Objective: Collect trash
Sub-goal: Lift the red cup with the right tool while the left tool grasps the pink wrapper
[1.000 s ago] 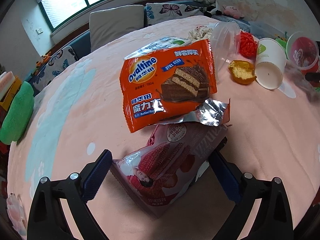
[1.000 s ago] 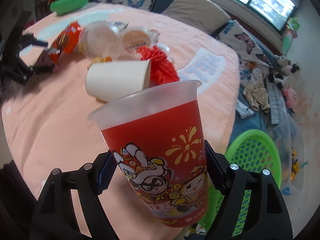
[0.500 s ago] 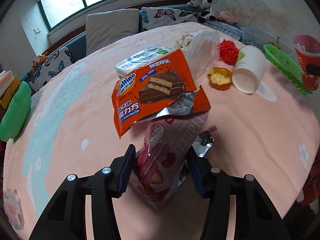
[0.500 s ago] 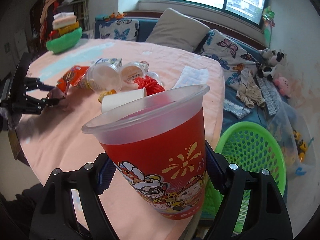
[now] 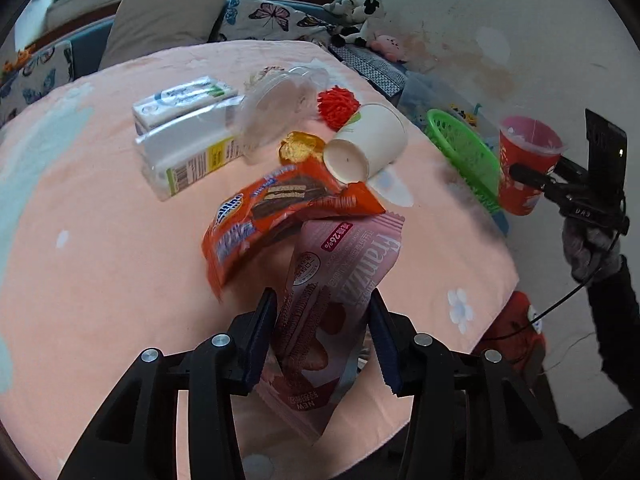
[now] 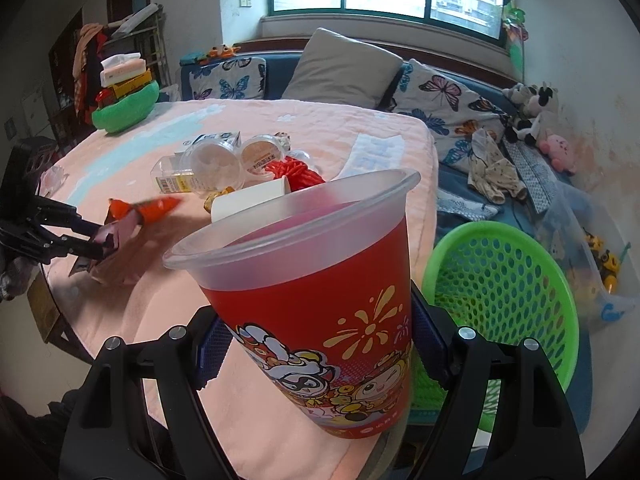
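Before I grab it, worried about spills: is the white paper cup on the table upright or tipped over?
Tipped over. The white paper cup lies on its side on the pink tablecloth, its round base facing the left wrist camera. Contents cannot be told.

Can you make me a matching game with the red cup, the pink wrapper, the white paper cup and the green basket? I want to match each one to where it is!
Things:
1. red cup
2. pink wrapper
3. white paper cup
4. green basket

Places:
A. lying on its side on the table
B. held in the left tongs
C. off the table, beside its edge
D. held in the right tongs

Pairs: 1-D, 2-B, 3-A, 4-C
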Demonstrator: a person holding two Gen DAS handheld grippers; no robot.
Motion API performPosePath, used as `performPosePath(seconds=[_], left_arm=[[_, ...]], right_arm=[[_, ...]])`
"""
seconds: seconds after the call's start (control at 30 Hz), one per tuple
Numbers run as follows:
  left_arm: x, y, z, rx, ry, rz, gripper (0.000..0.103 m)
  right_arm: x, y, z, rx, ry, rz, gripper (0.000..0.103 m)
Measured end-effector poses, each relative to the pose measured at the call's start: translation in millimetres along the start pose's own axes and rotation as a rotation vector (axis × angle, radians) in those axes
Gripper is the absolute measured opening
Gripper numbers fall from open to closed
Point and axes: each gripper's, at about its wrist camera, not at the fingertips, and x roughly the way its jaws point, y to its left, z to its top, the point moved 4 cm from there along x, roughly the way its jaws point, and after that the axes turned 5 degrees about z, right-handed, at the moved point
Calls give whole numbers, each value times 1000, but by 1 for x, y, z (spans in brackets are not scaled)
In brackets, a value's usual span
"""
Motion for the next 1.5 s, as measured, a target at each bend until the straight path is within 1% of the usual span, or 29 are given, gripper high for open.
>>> performPosePath(seconds=[0.03,0.07,0.13,0.17,0.23,0.3,0.37,0.43,0.5,0.53,0.57,0.63,0.77,0.87,0.93,1.0,1.17,1.2,1.23,1.3,1.37,1.4,1.5], left_arm=[[1,-4,-1,10,2,0,45],[3,-8,-1,10,10,-15,45],[5,-15,1,30,10,-4,45],[4,-20,1,42,10,-20,45],[1,-29,5,70,2,-21,45],[-3,-37,8,88,-6,-46,45],[-7,-44,14,111,-17,-43,45],[-11,-51,19,121,-27,-59,45],[-15,-63,23,138,-33,-133,45],[-15,-66,24,145,-33,-132,45],[-12,-70,27,159,-33,-109,45],[-7,-73,30,156,-31,-109,45],[0,-76,40,170,-47,-57,45],[-1,-80,48,160,-46,-102,43],[-5,-89,53,190,-63,-101,43],[-6,-96,53,208,-63,-109,42],[1,-103,37,247,-24,-122,43],[3,-104,33,257,-18,-117,46],[4,-105,29,266,-11,-108,58],[8,-106,21,291,6,-84,68],[13,-106,13,315,33,-77,71],[16,-106,9,325,43,-72,76],[25,-108,-5,363,80,-61,77]], right_arm=[[-1,0,-1,3,0,4,78],[-1,0,-2,2,0,1,78],[-3,0,-2,-6,-2,-9,78],[-5,-1,-3,-2,-6,-7,78],[-8,-4,-5,5,-12,-16,78],[-9,-8,-5,20,-16,-17,78],[-12,-12,-6,27,-20,-28,78],[-16,-16,-6,40,-30,-31,78],[-19,-19,-6,45,-33,-33,78],[-20,-20,-6,43,-36,-42,78],[-22,-21,-6,41,-39,-48,78],[-26,-23,-7,49,-50,-47,78],[-31,-29,-11,64,-60,-55,78],[-34,-33,-14,72,-61,-63,78],[-37,-36,-16,80,-65,-71,78],[-38,-39,-17,92,-65,-70,78],[-39,-40,-24,91,-57,-68,78],[-38,-40,-25,90,-54,-67,78],[-37,-39,-27,90,-49,-68,78],[-35,-39,-28,90,-44,-64,78],[-35,-39,-29,92,-43,-65,78],[-35,-39,-29,93,-42,-63,78],[-34,-39,-28,93,-37,-61,78]])
